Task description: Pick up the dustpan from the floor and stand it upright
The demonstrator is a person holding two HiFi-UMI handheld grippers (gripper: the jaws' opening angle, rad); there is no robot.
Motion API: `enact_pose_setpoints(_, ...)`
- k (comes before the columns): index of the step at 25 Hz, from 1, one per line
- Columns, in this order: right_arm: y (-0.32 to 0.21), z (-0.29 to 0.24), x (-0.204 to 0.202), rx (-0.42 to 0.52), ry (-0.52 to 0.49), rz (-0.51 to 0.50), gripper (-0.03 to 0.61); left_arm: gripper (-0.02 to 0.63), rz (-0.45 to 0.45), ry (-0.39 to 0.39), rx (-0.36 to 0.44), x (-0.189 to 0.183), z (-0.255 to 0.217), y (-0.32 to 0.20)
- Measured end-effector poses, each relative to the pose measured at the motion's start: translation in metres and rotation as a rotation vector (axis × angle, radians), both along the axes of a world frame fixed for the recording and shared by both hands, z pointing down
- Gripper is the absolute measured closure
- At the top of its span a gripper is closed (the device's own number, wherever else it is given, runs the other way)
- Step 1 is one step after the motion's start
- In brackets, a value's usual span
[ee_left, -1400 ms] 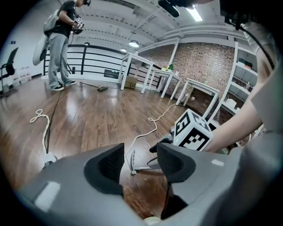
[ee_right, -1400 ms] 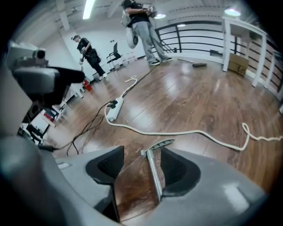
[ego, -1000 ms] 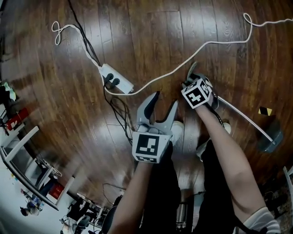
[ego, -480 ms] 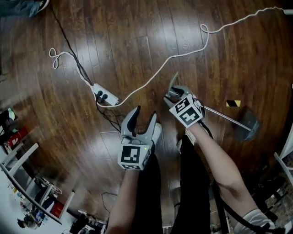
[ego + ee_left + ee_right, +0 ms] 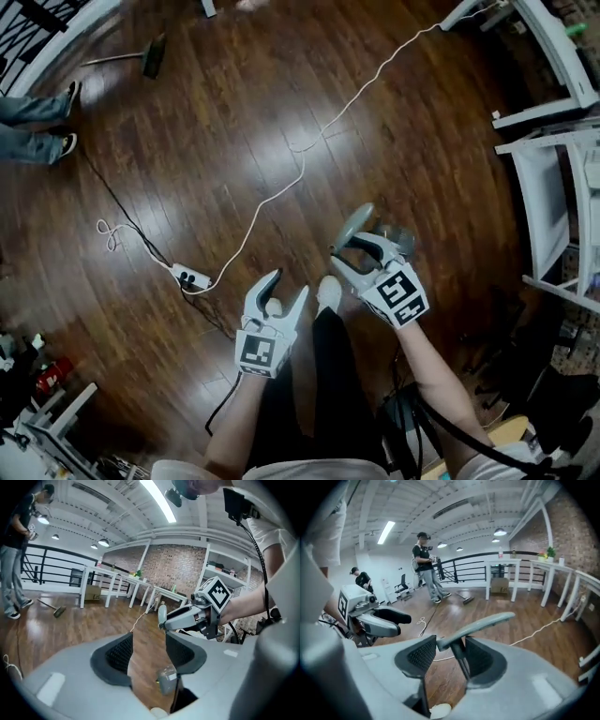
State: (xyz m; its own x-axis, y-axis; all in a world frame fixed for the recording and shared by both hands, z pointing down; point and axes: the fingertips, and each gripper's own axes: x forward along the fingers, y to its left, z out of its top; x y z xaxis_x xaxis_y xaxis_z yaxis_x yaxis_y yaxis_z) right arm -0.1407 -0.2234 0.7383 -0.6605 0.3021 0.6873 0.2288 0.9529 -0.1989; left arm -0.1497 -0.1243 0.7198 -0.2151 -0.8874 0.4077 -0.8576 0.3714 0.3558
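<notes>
Right gripper [image 5: 343, 255]: jaws closing on the handle of the dustpan [image 5: 483, 622], with its thin stem running down between the pads [image 5: 423, 654]. In the head view the pan is a blurred grey shape at 12 o'clock of that gripper's marker cube; contact with the wooden floor [image 5: 187, 112] cannot be told. Left gripper [image 5: 289, 285], at 8 o'clock of the right: jaws apart, empty. Power strip [image 5: 190, 277] lies at its 9 o'clock
</notes>
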Motion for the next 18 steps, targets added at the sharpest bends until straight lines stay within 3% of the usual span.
enact_pose_setpoints(5, -0.096, -0.054, 0.089, -0.016, -0.01, 0.298, 0.405, 0.374, 0.167, -0.017, 0.058, 0.042, -0.069, -0.072)
enact_pose_setpoints(9, -0.136, -0.053, 0.161, -0.031, -0.03, 0.46, 0.41, 0.374, 0.302, -0.06, 0.05, 0.077, -0.106, -0.112)
enact_pose_setpoints(13, -0.161, -0.045, 0.203, -0.034, -0.082, 0.635, 0.435, 0.374, 0.389, -0.099, 0.025, 0.091, -0.128, -0.133)
enact_pose_setpoints(18, -0.179, -0.013, 0.278, 0.001, 0.072, 0.881, 0.436, 0.374, 0.472, -0.127, 0.011, 0.118, -0.139, -0.135)
